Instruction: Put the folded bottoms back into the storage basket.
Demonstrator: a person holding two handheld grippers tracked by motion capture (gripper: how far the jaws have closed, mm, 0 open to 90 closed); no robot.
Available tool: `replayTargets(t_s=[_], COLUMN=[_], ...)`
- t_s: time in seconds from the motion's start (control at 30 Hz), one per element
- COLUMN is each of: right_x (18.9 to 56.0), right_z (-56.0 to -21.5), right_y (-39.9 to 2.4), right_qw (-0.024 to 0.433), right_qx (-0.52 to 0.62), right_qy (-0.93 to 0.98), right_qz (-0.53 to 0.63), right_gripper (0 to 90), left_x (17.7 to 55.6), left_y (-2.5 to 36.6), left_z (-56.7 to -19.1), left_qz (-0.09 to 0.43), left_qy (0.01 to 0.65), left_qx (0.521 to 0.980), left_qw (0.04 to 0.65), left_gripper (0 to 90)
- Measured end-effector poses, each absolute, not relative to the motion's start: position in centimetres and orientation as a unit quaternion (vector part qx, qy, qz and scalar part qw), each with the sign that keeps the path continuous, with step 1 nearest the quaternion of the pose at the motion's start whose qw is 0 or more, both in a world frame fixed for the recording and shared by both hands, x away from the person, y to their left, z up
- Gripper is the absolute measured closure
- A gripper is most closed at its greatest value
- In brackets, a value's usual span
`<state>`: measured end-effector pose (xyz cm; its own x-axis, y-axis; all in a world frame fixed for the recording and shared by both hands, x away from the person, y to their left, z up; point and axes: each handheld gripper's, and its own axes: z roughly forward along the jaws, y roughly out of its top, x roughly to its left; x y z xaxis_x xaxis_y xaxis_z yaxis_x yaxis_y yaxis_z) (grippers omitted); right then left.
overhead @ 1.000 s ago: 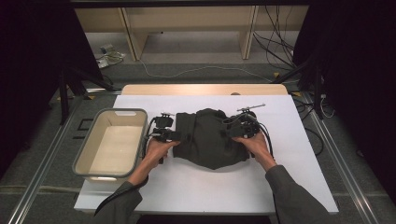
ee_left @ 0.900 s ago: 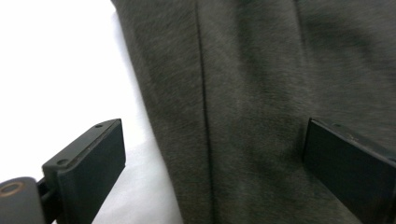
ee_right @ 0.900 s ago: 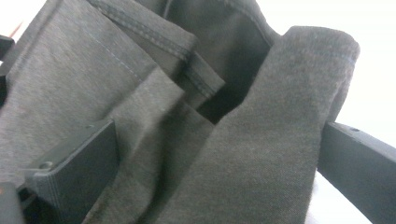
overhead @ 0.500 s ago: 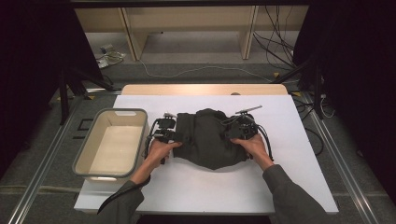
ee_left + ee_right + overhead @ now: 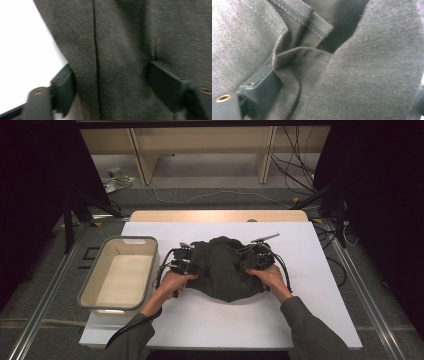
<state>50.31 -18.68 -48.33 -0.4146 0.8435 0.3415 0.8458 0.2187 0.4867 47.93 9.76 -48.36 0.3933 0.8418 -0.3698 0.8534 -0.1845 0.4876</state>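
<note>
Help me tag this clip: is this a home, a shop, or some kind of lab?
Most likely a lab or recording room. A white table stands between dark curtains, loose cables trail over a grey floor, and a person works a dark cloth with handheld grippers beside a tub.

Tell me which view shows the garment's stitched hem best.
Right gripper view: the stitched hem of the dark grey garment is sharp and close. Left gripper view gives one seam line in plain fabric; high view gives the whole bunched garment, too small for stitching.
</note>
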Motion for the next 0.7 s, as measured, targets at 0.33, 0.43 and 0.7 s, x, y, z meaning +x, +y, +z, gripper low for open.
replayTargets(t_s=[0.33,0.43,0.7], right_x=[50.21,50.07,49.72], right_z=[-48.4,-48.29,-47.99], right_y=[-18.71,-18.66,-18.45], right_qw=[0.054,0.061,0.062], right_qx=[-0.532,-0.522,-0.508], right_qy=[-0.773,-0.774,-0.777], right_qz=[-0.342,-0.353,-0.367], right_gripper=[38.4,49.0,69.9], left_x=[47.53,47.43,47.23], left_y=[9.19,9.11,9.39], left_z=[-48.23,-48.21,-48.25], left_qz=[-0.015,-0.009,-0.006], left_qy=[0.533,0.528,0.516], left_qx=[0.782,0.786,0.788], left_qw=[0.322,0.321,0.338], left_gripper=[63.2,65.9,75.1])
